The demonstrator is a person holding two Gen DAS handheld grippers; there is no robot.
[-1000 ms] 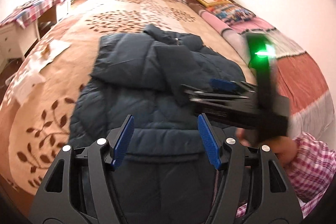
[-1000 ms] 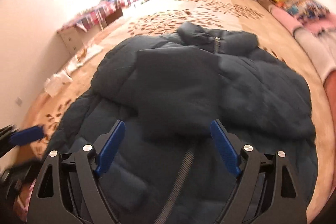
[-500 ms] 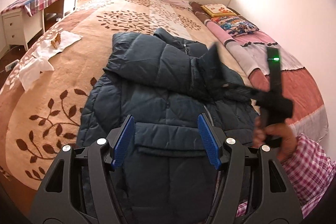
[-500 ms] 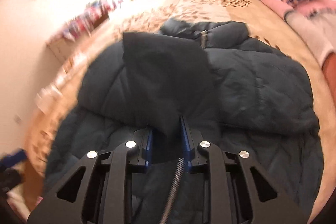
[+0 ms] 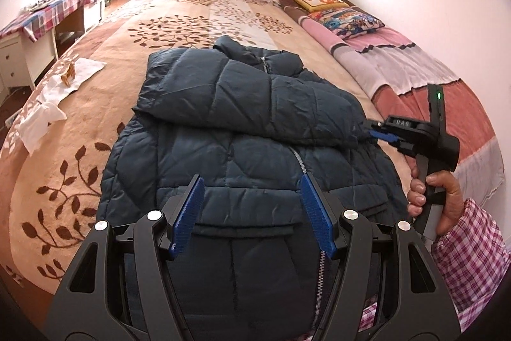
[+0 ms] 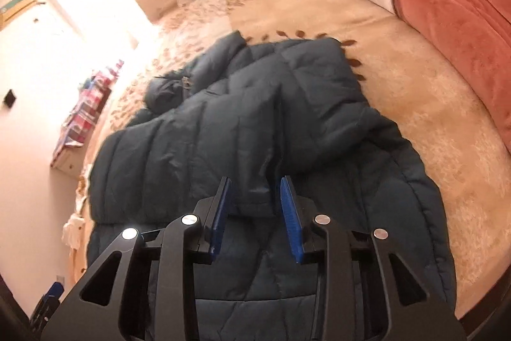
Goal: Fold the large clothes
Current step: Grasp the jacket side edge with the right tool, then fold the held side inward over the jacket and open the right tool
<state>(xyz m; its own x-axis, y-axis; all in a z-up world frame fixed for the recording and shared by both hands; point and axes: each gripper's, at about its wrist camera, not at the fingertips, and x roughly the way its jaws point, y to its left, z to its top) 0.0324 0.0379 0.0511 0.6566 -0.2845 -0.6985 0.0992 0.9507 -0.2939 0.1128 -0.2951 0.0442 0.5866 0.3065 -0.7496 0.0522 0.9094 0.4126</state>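
Jacket (image 5: 249, 130) was dark navy, quilted, w/ silver zip. Bed cover (image 5: 95, 123) beige-tan w/ brown leaf & tree print. Blanket (image 5: 424, 75) striped pink, white, rust. Hand-held gripper bodies black, blue finger pads (image 5: 314, 210); right one (image 5: 383, 135) had a green LED. Sleeve (image 5: 469, 251) pink-white check. Counter cloth (image 5: 54, 8) plaid red/blue

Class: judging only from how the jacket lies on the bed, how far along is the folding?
Done: a sleeve lies folded across the dark jacket. In hand: the right gripper, jaws apart, sits at that sleeve's cuff; the left gripper is open above the hem. Left: folding the body.
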